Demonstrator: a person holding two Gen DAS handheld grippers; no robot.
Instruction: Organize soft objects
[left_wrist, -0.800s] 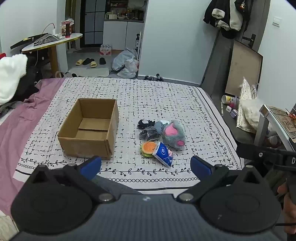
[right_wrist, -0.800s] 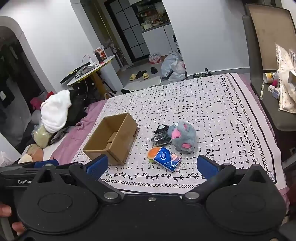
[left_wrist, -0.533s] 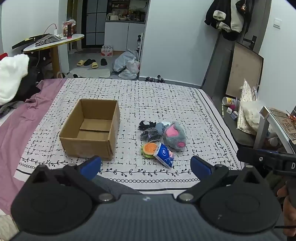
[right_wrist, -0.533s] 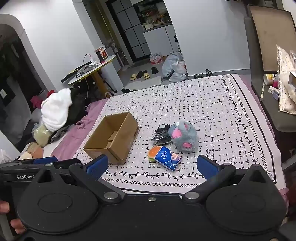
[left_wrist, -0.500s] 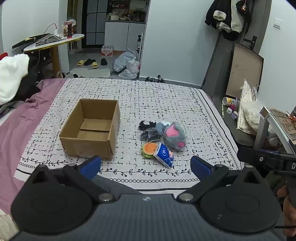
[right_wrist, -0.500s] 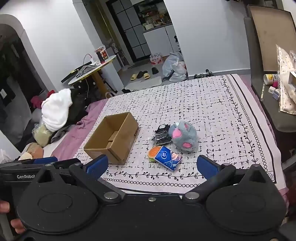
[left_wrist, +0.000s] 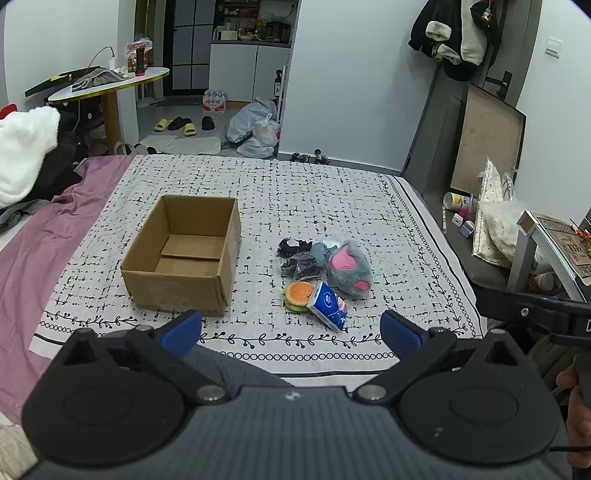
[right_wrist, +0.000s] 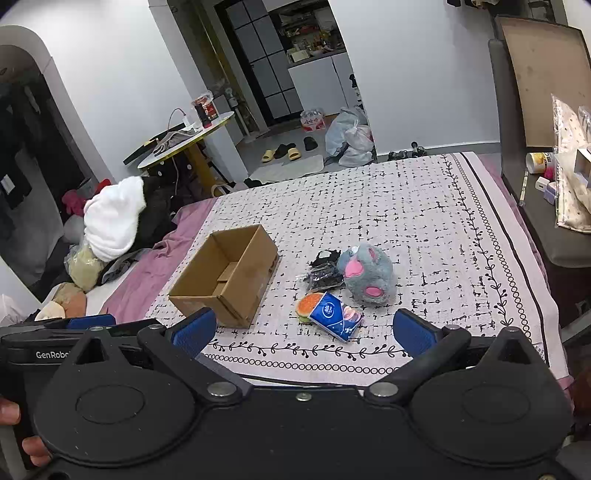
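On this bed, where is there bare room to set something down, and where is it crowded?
Free: the strip of patterned cover between the cardboard box and the toy cluster, the far half behind both, and inside the box itself. Crowded: the grey plush, tissue pack, burger toy and black items touch or overlap.

Each claw, left (left_wrist: 290, 329) and right (right_wrist: 301, 330), is matte black with two round discs, silver screws at the arm pivots and blue pads (left_wrist: 181, 328) on its fingers. White "GenRobo" lettering (right_wrist: 51, 355) marks one body. Bare fingers (right_wrist: 9, 411) show at the edges.
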